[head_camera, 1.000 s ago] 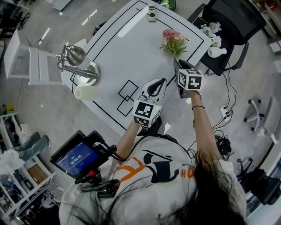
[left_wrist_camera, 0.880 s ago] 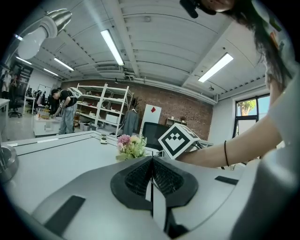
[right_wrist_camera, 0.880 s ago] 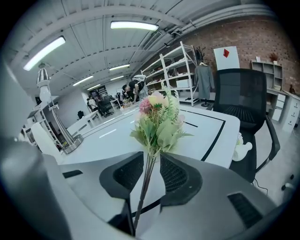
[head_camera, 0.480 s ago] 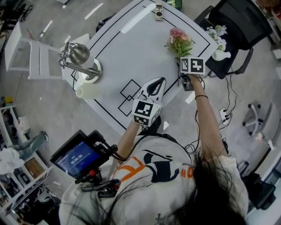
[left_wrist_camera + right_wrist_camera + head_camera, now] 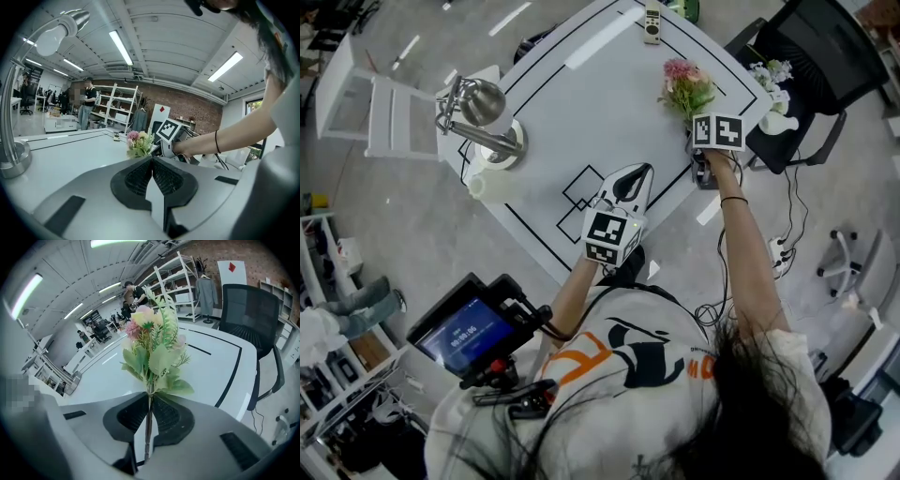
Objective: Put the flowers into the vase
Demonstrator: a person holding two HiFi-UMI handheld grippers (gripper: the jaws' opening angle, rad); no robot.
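The counter (image 5: 581, 112) is a white rectangular top marked with a black double-line border and two small overlapping black squares (image 5: 581, 190) close to its near edge. Directly on it stand a silver desk lamp (image 5: 481, 134), its round base at the left corner, and a white vase (image 5: 490, 187) just beside that base at the counter's edge; a pale remote control (image 5: 652, 21) lies at the far edge. A bunch of pink-and-green flowers (image 5: 686, 84) sits over the right side, but contact with the surface cannot be determined.

Head cam overhead; all 3 share flowers (image 5: 686, 86).
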